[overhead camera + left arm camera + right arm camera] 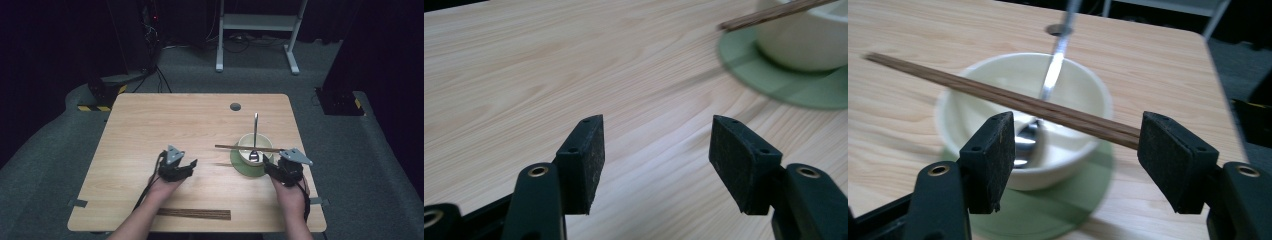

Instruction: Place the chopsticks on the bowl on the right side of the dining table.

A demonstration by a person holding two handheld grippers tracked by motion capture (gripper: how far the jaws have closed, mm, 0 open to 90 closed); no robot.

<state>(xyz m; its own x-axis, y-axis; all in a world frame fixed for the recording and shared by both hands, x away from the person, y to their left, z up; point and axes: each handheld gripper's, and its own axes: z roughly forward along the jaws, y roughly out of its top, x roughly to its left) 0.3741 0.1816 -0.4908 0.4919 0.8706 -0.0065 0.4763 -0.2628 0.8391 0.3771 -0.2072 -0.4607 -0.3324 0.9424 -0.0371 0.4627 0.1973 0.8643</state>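
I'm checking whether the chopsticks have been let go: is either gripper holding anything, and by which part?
Nothing is held. Left gripper and right gripper are open; the brown wooden chopsticks rest across the cream bowl.

Bright lit table, dark surroundings, blurred close-ups

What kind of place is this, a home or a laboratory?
Probably a recording lab, not a home: dark curtains surround a lone wooden table, hazard-striped equipment sits on grey carpet, and cables hang behind.
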